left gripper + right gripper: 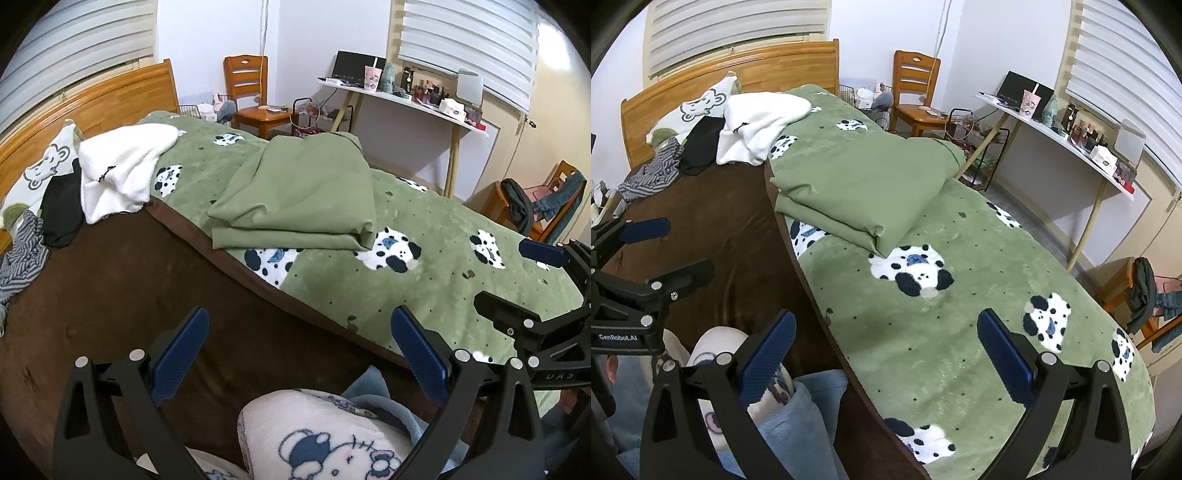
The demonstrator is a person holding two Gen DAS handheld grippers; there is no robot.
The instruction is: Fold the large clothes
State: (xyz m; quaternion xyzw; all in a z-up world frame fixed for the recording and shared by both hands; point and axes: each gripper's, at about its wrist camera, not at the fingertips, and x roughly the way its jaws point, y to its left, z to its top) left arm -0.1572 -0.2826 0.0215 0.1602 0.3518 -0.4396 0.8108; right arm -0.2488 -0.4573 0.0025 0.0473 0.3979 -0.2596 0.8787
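Note:
A plain green cloth (299,192) lies folded in a neat stack on the green spotted-dog blanket (424,280) on the bed; it also shows in the right wrist view (860,184). A pile of loose clothes, white fleece (118,170), black and striped, lies near the headboard, also in the right wrist view (757,125). My left gripper (299,350) is open and empty over the brown sheet near the bed's front. My right gripper (886,354) is open and empty over the blanket's edge. Each gripper appears in the other's view, the right (517,280) and the left (661,247).
A wooden headboard (738,70) stands at the back. A wooden chair (916,103), wire baskets and a cluttered white desk (1071,144) stand beyond the bed. Another chair with clothes (1145,295) is at the right. The person's knees in cartoon pyjamas (325,435) are below the grippers.

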